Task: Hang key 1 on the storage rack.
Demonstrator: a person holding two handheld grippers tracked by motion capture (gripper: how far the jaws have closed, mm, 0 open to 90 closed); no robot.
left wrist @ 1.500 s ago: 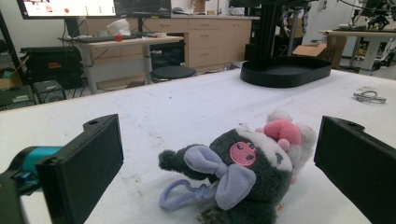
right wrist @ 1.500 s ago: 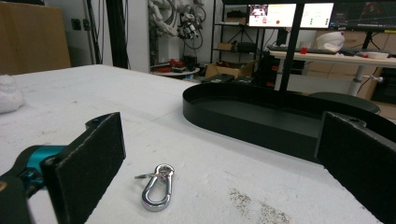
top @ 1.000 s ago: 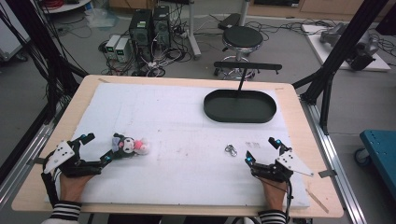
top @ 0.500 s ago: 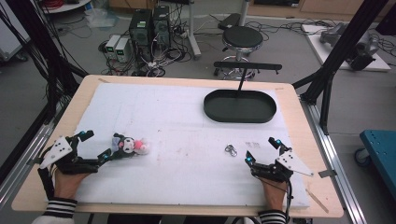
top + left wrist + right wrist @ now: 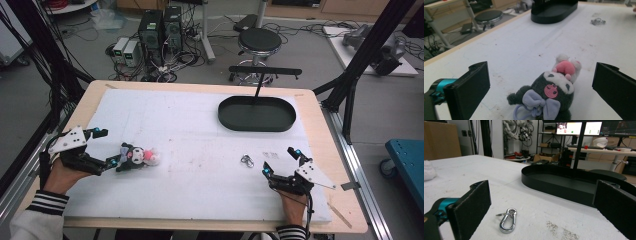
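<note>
**Plush toy between spread jaws**

The plush toy [image 5: 549,90] lies on the counter [image 5: 200,125], between the left hand-held gripper's [image 5: 102,147] wide-spread jaws. Soft and light, it is probably best pinched across its head. The right hand-held gripper [image 5: 282,162], likewise spread, faces a metal snap hook [image 5: 507,220].

Soft, fuzzy cloth plush toy [image 5: 551,92]; shiny polished metal snap hook [image 5: 507,220]; matt black tray [image 5: 256,114]; white, faintly speckled matt cover on the wood-edged counter [image 5: 200,130].

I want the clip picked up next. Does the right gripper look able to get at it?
Probably yes: the right gripper is open, the metal clip lies just ahead of its jaws, nothing between.
</note>
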